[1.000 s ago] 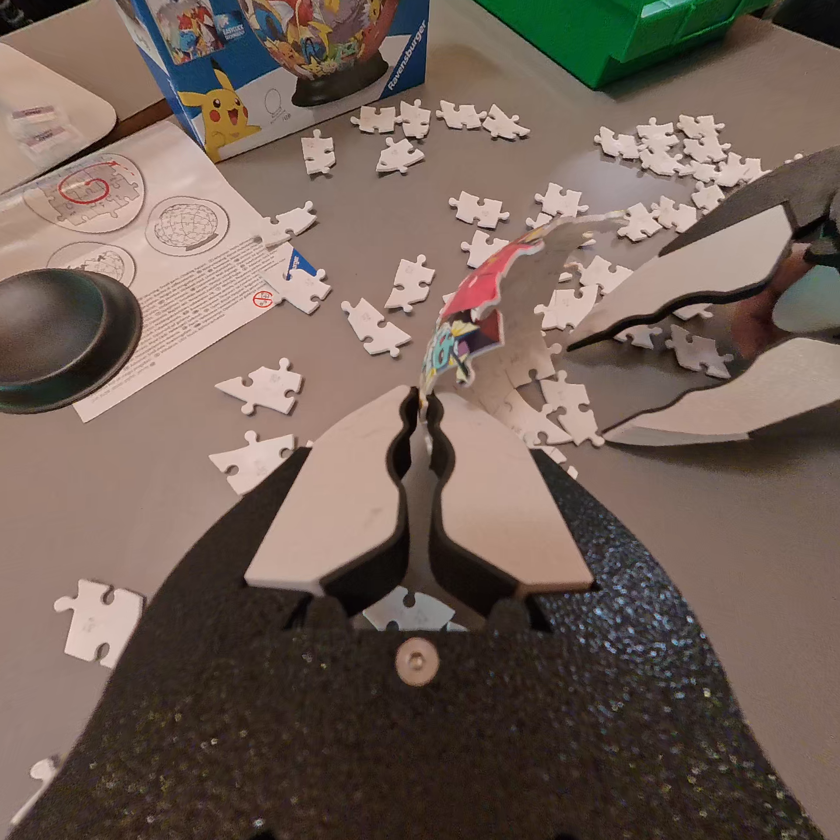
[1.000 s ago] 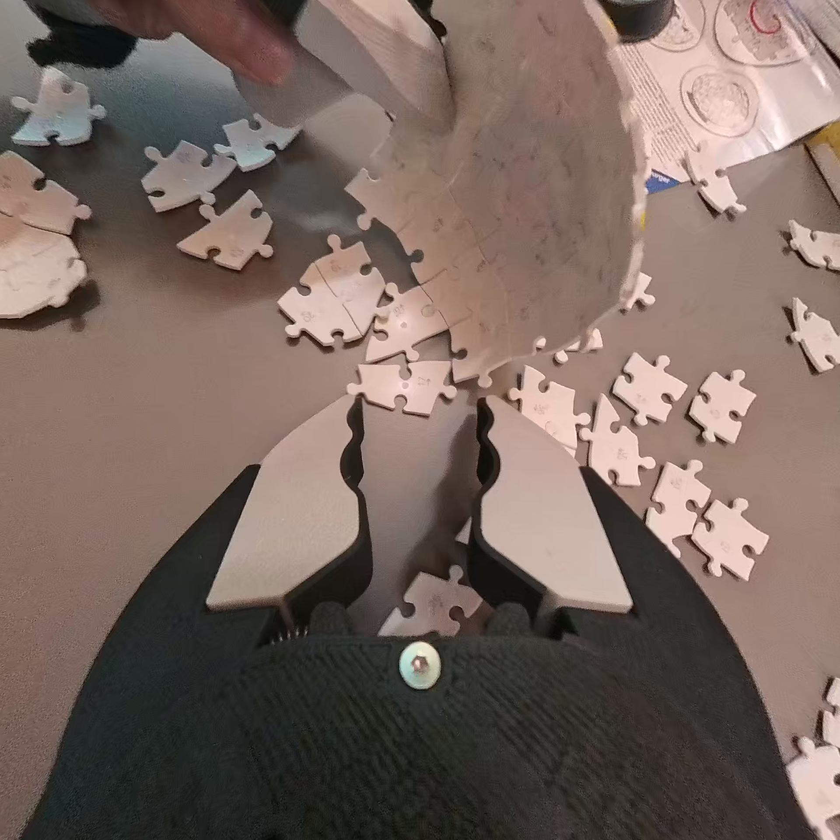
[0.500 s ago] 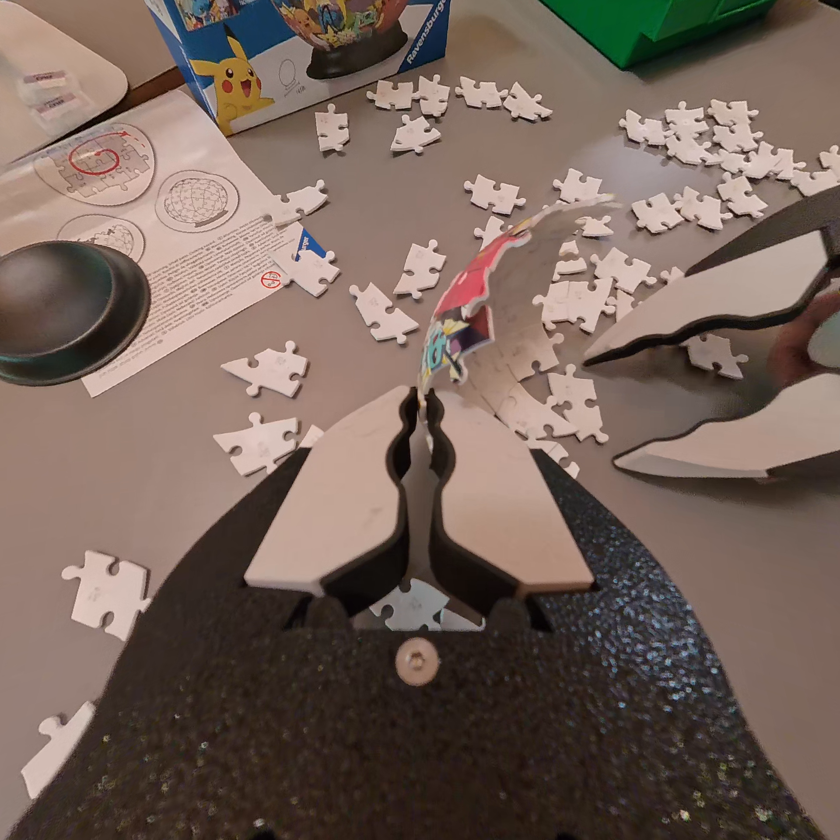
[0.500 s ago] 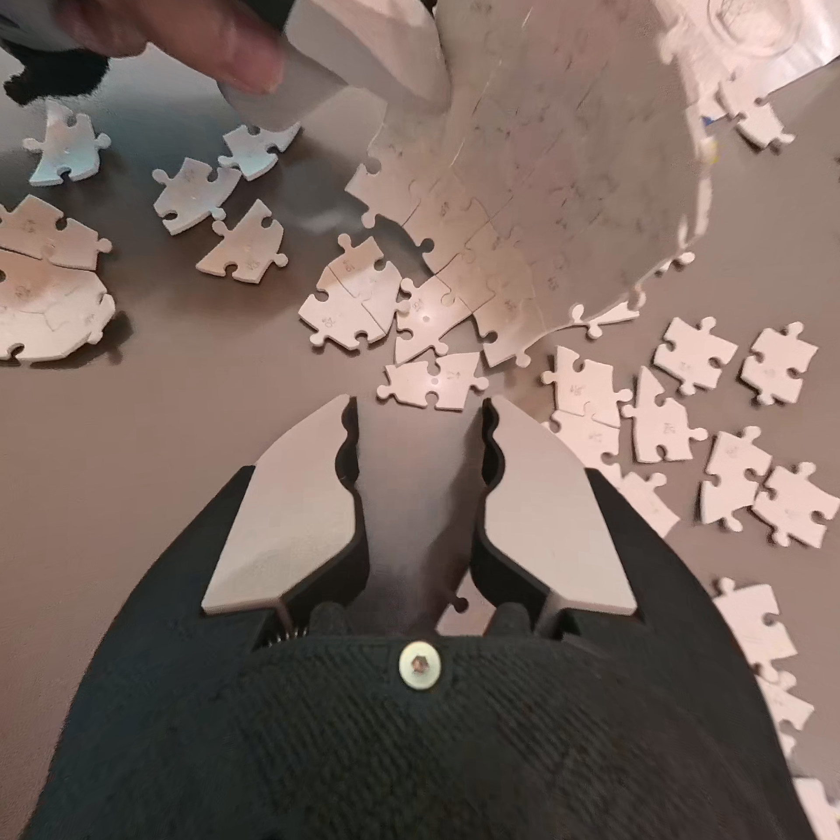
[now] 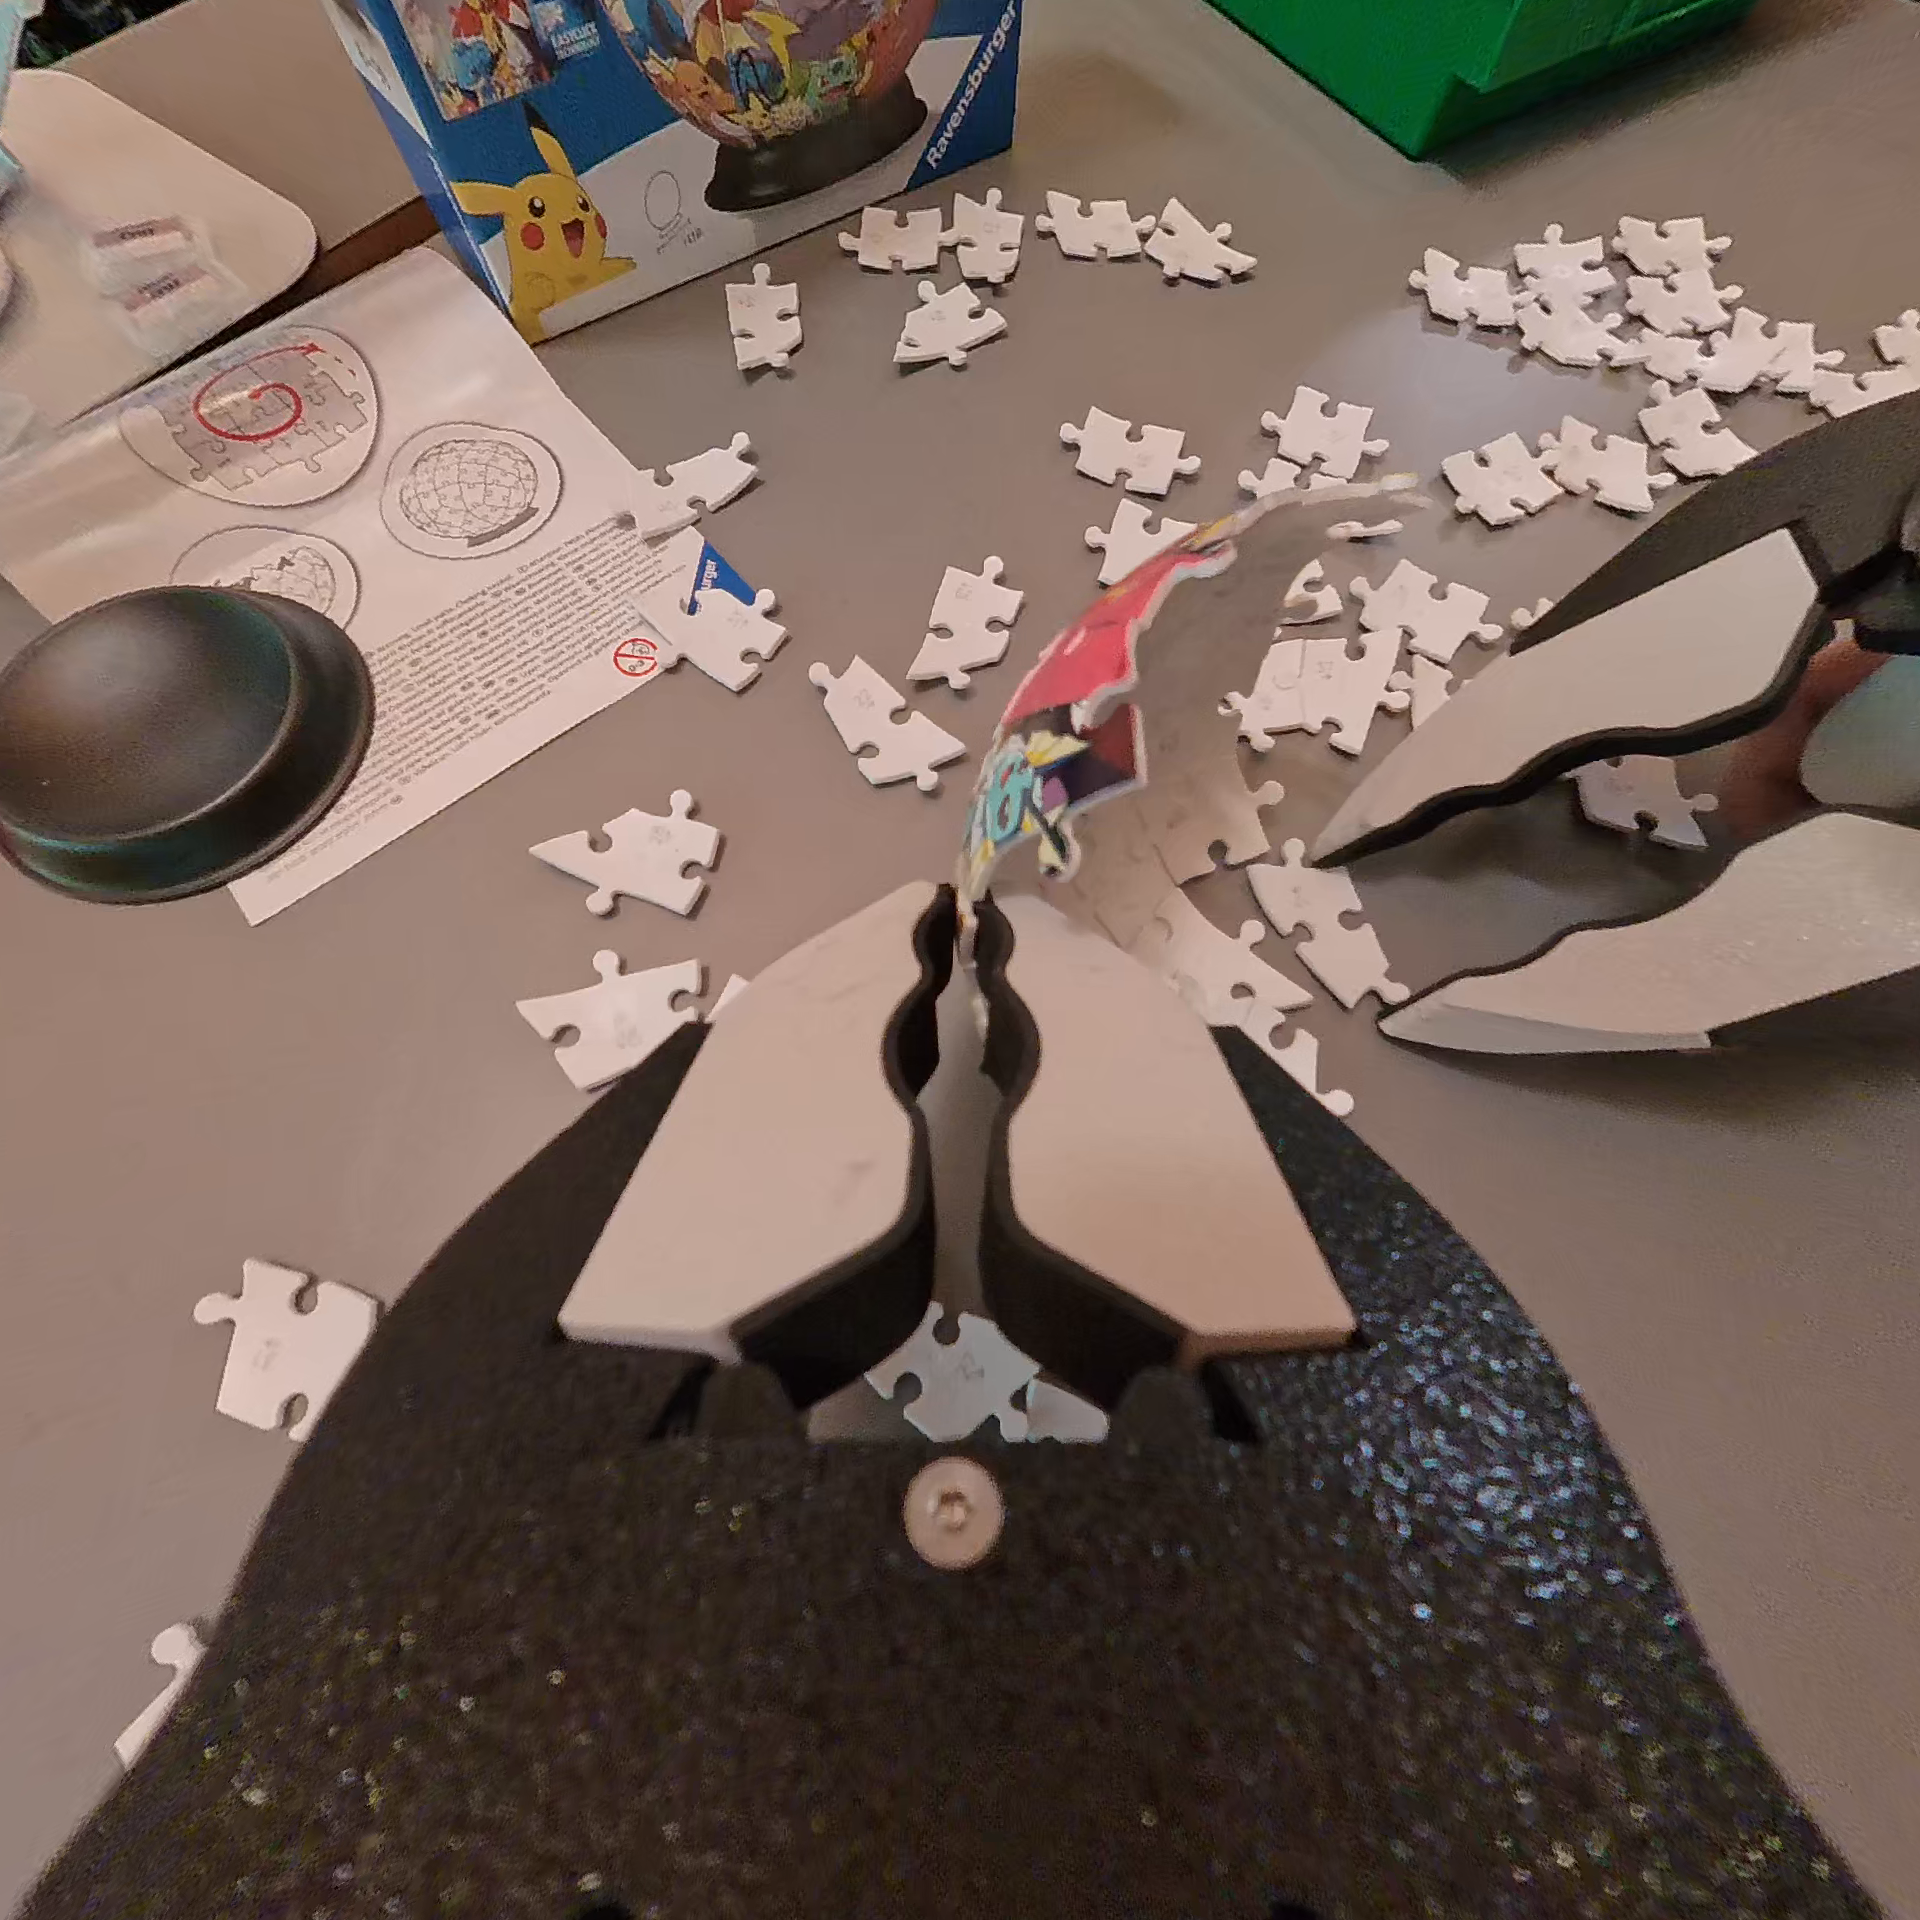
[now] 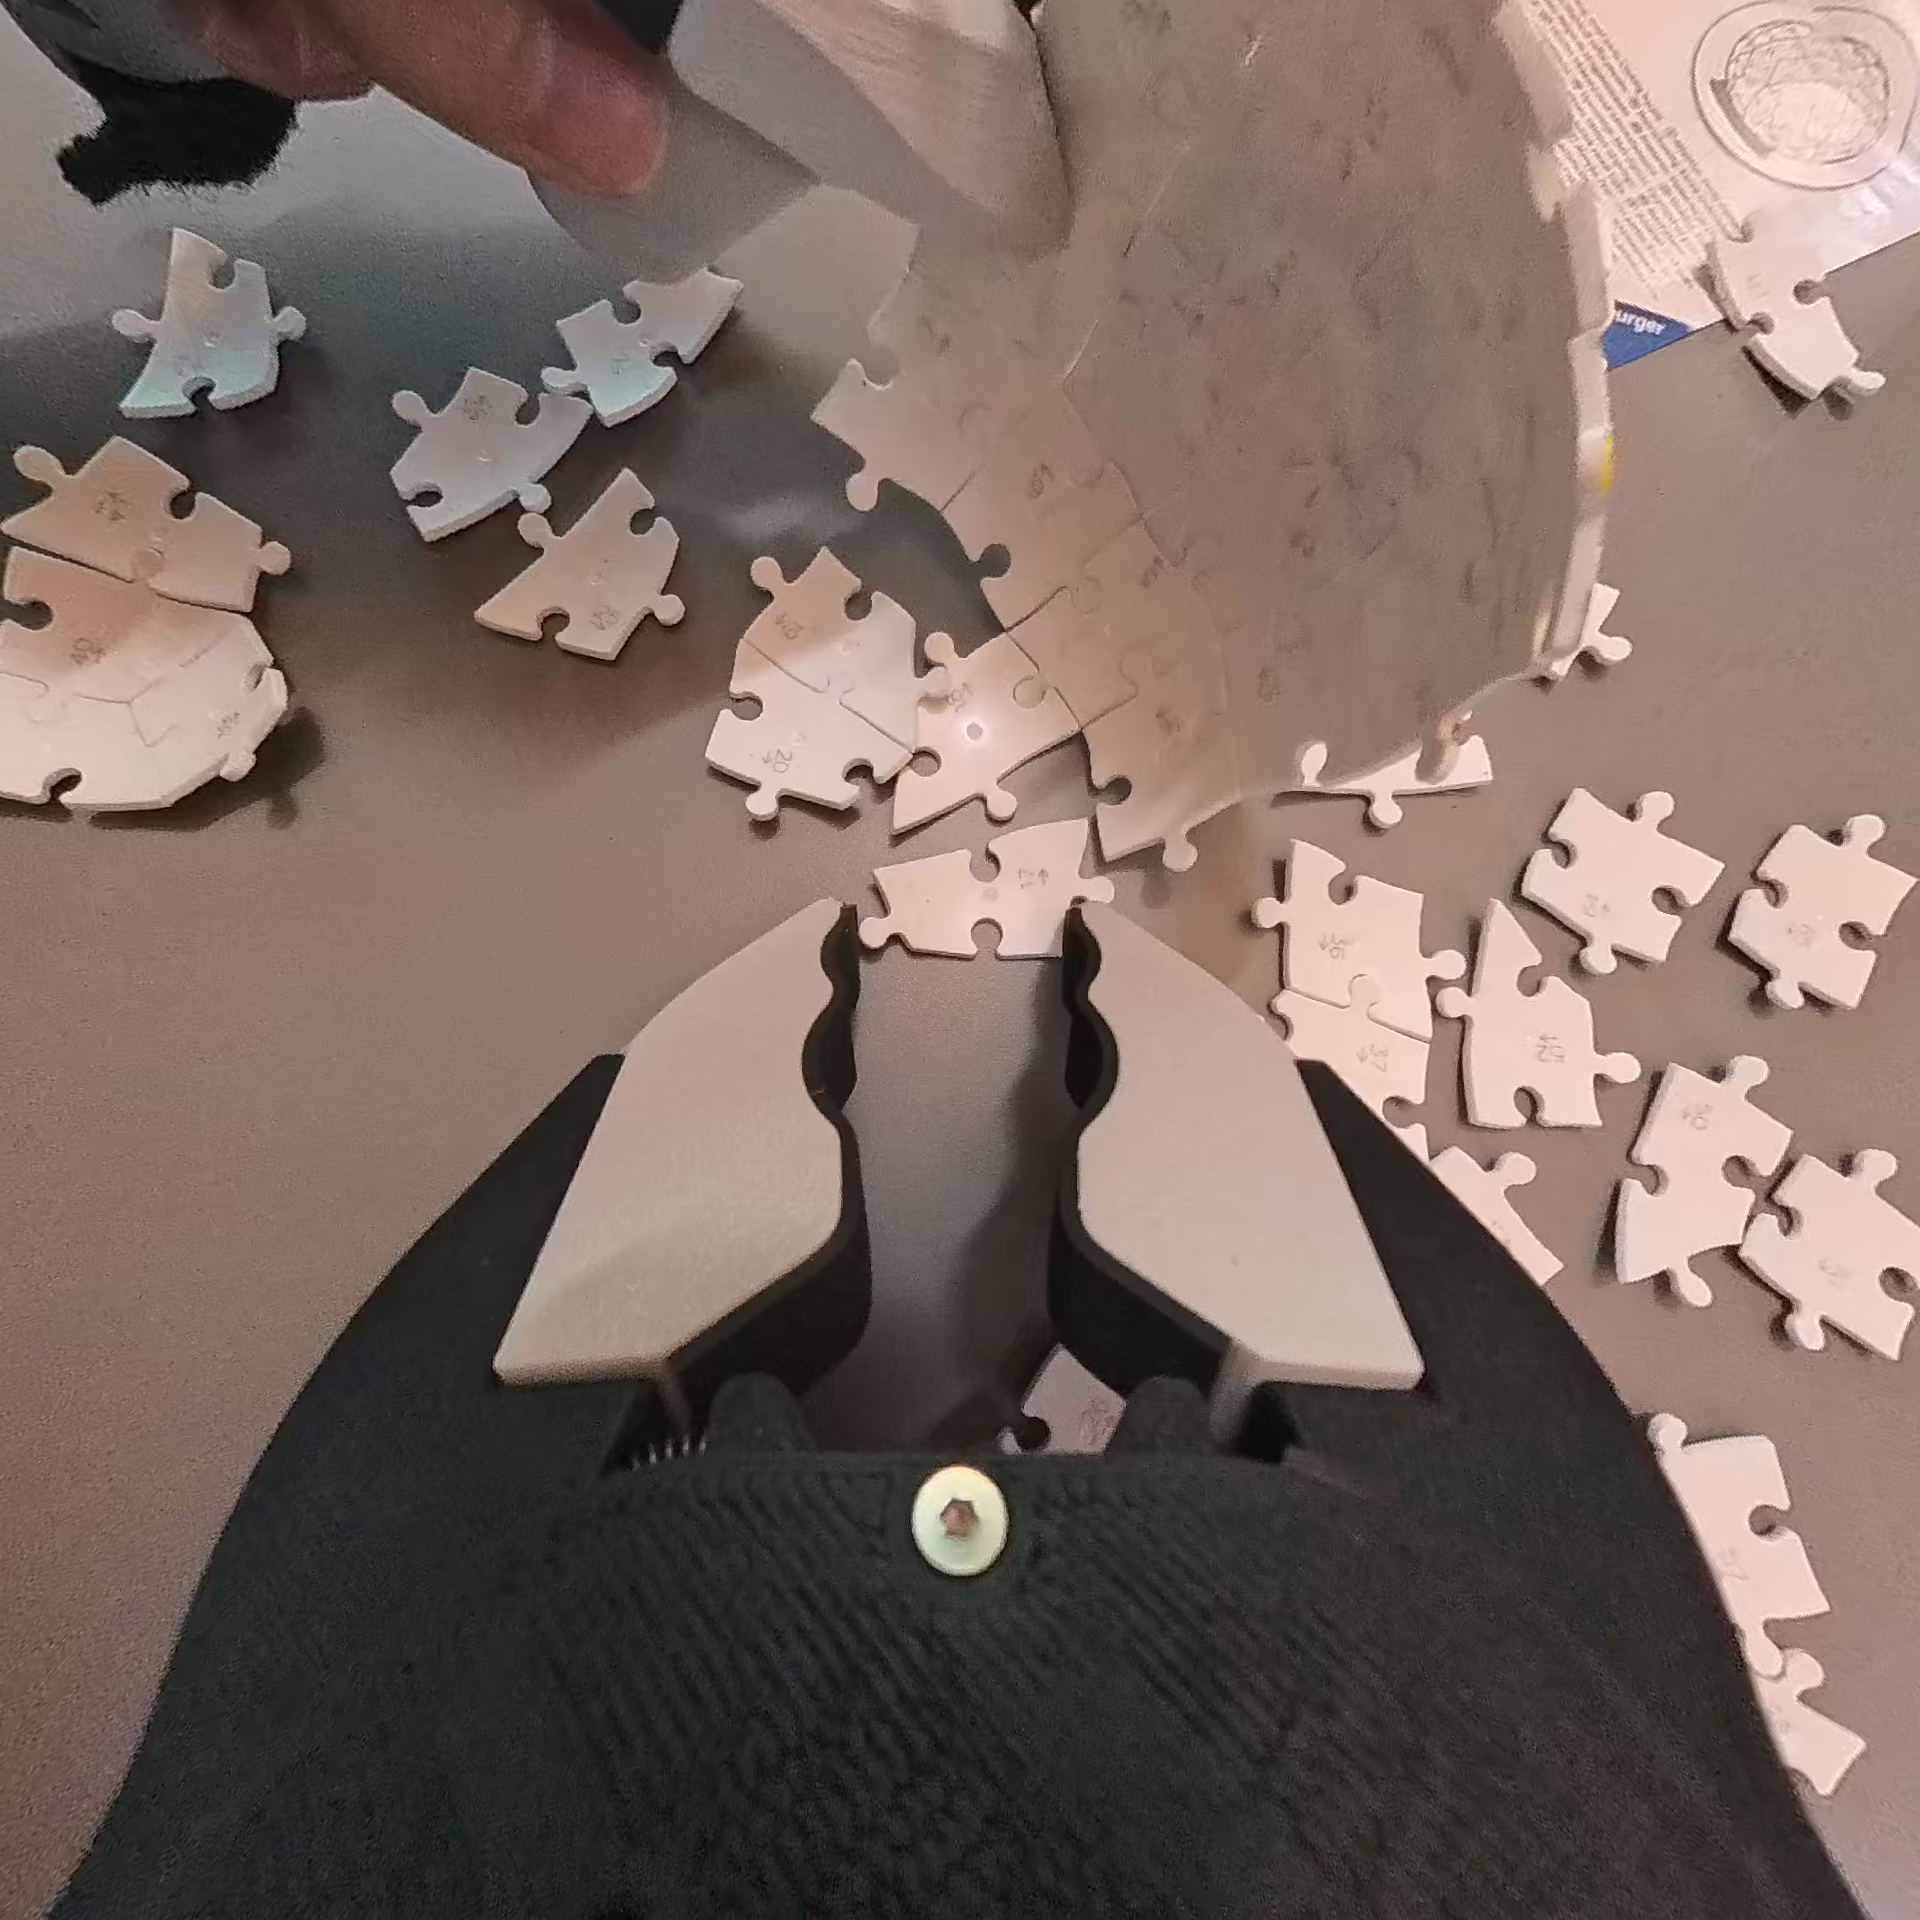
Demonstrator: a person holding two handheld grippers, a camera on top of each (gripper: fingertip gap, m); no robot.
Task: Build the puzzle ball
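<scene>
Curved puzzle shell (image 5: 1174, 717), pinched at its edge by the left gripper (image 5: 966, 914), tilts above the grey table (image 5: 312, 1091) while the right gripper (image 6: 961, 920) hovers wide open over a joined pair of pieces (image 6: 987, 894).

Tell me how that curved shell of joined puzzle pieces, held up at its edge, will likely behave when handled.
The curved puzzle shell probably is light: the left gripper holds it up by one thin edge. Likely fragile, since it is only interlocked pieces with visible seams. Its curve suggests some stiffness, yet it may flex or shed pieces.
</scene>
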